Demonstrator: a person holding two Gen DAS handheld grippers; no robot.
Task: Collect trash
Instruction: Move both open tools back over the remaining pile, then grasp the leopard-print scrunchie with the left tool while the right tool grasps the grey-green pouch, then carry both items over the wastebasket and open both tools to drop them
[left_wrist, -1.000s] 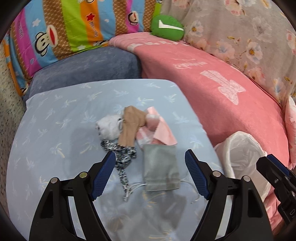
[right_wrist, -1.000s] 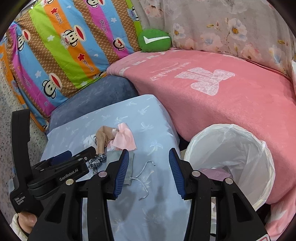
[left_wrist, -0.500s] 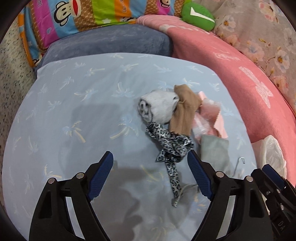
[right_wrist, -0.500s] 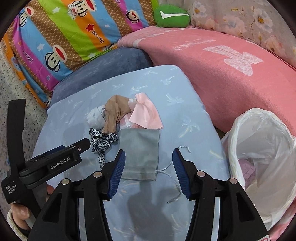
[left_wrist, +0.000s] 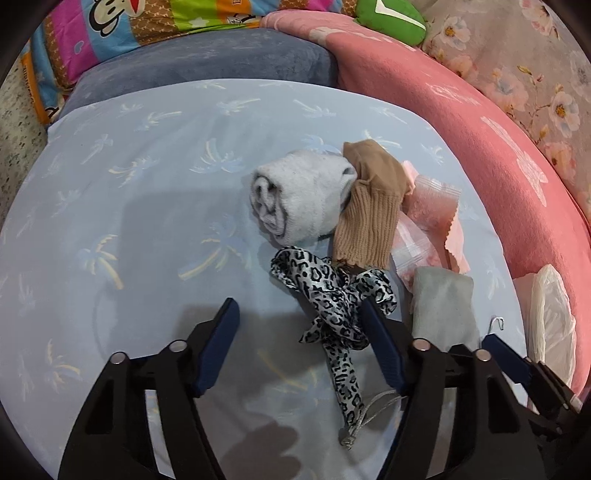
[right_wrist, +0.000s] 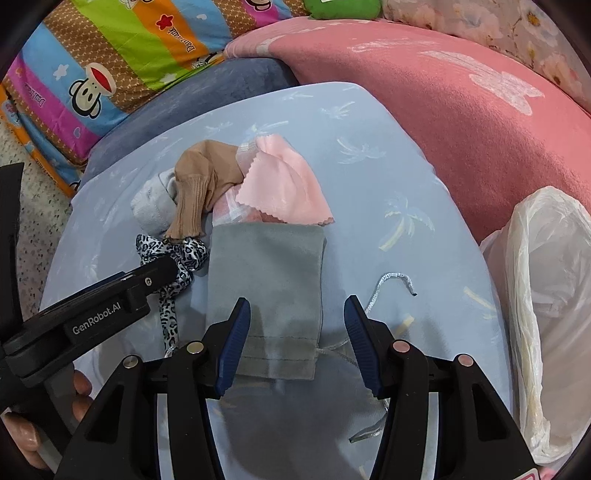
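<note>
The right hand-held gripper hangs directly over the near, drawstring end of a grey pouch, its jaws apart with the pouch's hem between them and no pad yet pressing on the cloth. The pouch's long axis runs straight away from this gripper, so the jaws straddle its width. A silver cord trails off to the gripper's right. This hand looks the better placed for the pouch.

The left hand-held gripper sits just to the left, over a leopard-print ribbon whose tail runs back beside its right finger. Its jaws are closing, with part of the ribbon between them but not yet pinched.

Just beyond both tools lies the rest of the pile: a tan stocking draped over a rolled white sock, and a pink cloth touching the pouch's far edge. All rest on a pale blue cushion.

A white-lined bin stands off to the right, nearer the right hand.
</note>
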